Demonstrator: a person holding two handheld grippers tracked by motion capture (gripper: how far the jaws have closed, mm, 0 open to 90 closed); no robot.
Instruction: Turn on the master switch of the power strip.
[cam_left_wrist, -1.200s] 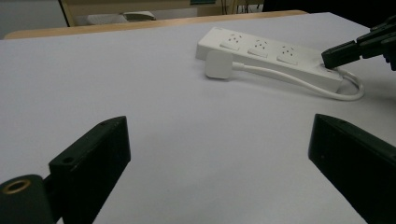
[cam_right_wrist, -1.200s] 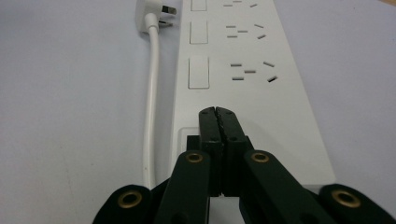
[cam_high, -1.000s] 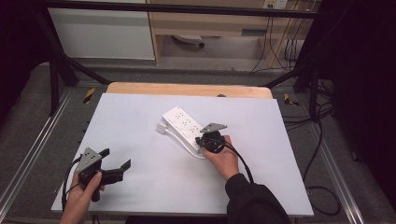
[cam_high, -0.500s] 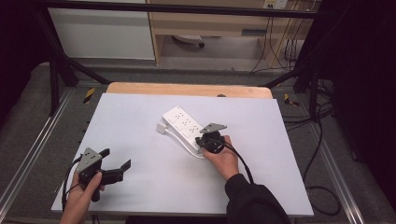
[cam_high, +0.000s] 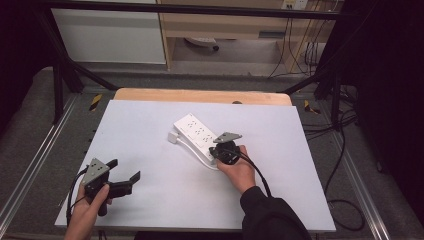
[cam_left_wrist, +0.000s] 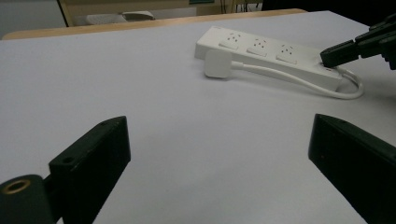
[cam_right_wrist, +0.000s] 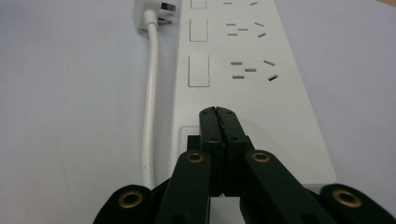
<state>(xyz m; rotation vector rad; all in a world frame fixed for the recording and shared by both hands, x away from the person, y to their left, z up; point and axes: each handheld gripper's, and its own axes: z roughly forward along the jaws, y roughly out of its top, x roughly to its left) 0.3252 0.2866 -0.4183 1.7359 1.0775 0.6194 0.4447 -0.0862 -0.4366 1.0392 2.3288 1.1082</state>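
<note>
A white power strip (cam_high: 196, 132) lies slantwise in the middle of the white table, its white cord (cam_right_wrist: 150, 88) looping back to a white plug (cam_left_wrist: 216, 64) beside it. My right gripper (cam_high: 216, 149) is shut with nothing between its jaws, and its tips (cam_right_wrist: 219, 113) rest on the strip's (cam_right_wrist: 243, 79) near end, by the main switch. In the left gripper view those same tips (cam_left_wrist: 332, 53) touch the strip's (cam_left_wrist: 266, 49) right end. My left gripper (cam_high: 126, 170) is held wide open and empty above the table's front left, well apart from the strip.
The table's white top (cam_high: 150, 130) ends in a wooden strip (cam_high: 200, 95) at the back. Metal frame rails (cam_high: 30, 170) flank it, and cables (cam_high: 345, 150) trail on the floor at the right. A white cabinet (cam_high: 110, 30) stands behind.
</note>
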